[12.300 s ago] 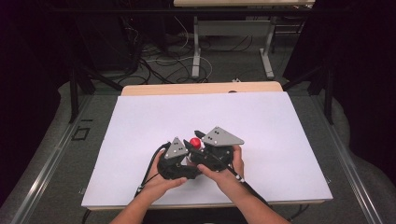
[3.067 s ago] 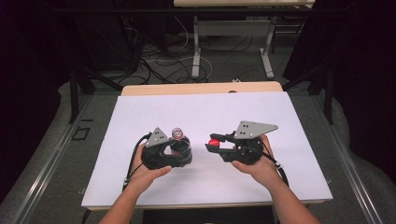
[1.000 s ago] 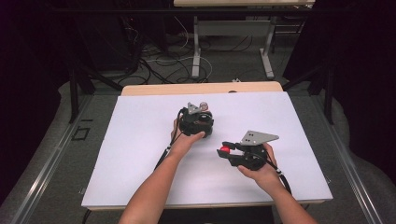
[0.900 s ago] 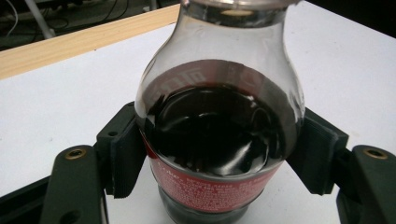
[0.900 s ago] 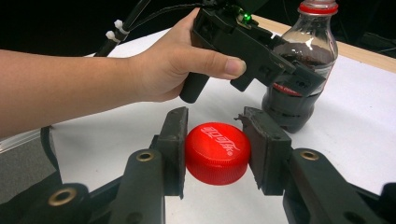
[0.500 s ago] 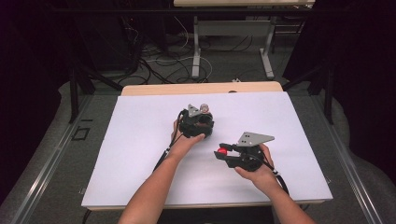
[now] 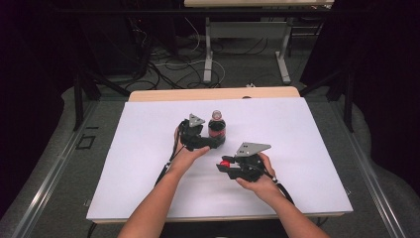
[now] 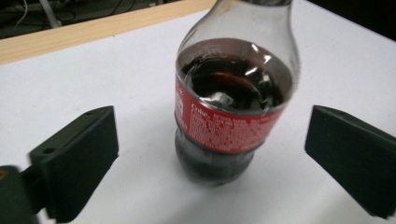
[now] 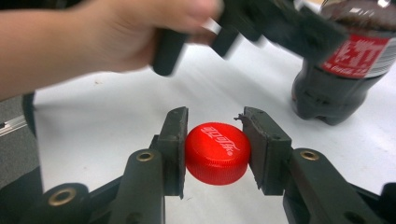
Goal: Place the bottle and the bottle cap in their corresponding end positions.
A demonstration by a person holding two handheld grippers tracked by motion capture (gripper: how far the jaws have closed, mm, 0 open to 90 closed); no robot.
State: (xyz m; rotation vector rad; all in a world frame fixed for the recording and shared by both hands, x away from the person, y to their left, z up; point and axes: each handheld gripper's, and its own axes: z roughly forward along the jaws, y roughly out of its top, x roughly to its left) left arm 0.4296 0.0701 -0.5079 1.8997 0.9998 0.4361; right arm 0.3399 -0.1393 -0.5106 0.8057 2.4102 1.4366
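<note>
A small cola bottle (image 7: 216, 128) with a red label stands upright on the white table top (image 7: 297, 129), uncapped and part full of dark drink. My left gripper (image 7: 212, 140) is just to its left. In the left gripper view the jaws have just been opening and stand wide on either side of the bottle (image 8: 233, 107) without touching it. To the right and nearer the person, my right gripper (image 7: 224, 165) is shut on the red bottle cap (image 9: 217, 151), held a little above the table. The bottle (image 9: 345, 70) stands beyond it.
The far edge of the table is a bare wooden strip (image 7: 213, 94). Behind it are table legs and loose cables on a dark floor. Both forearms come in from the front edge, and a cable trails along the left one.
The left gripper has let go of the bottle and drawn back to the left, leaving it standing by itself. The right gripper has drifted left and lower with the cap.
</note>
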